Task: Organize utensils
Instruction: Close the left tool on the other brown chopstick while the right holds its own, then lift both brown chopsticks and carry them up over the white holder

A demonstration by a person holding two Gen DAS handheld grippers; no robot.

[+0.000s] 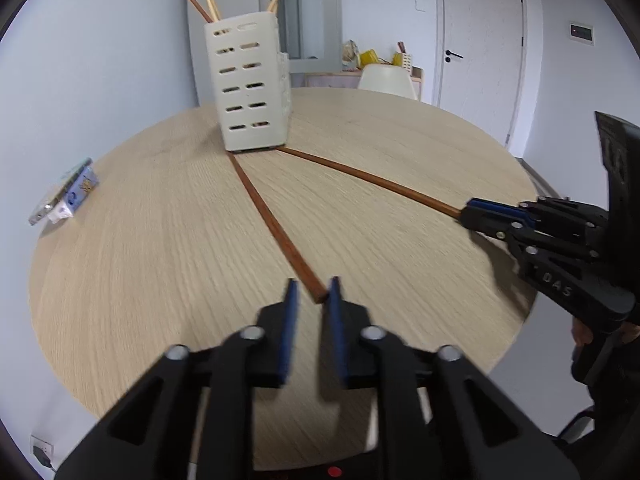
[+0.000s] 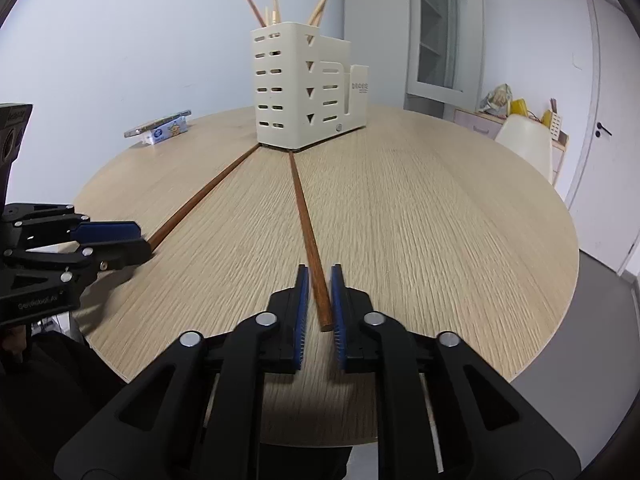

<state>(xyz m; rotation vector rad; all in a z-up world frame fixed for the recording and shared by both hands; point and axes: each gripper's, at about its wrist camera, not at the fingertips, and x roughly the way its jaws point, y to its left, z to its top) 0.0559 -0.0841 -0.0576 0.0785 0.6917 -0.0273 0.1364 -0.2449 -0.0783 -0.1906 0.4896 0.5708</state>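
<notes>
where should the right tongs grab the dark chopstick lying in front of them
Grip the near end of the dark chopstick, from above along its length, pads on its long sides. It lies flat on the table, far tip by the holder, already between the open right tongs.

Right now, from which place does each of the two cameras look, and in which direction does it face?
Left wrist: sits on the left gripper, looks along its blue-padded fingers across the round light-wood table at the cream slotted utensil holder; one dark brown wooden chopstick ends between the fingers; the right gripper shows at right.
Right wrist: sits on the right gripper, faces the same holder; the second dark brown chopstick lies between its fingers; the left gripper shows at left.
Shared: table, holder, both chopsticks.
</notes>
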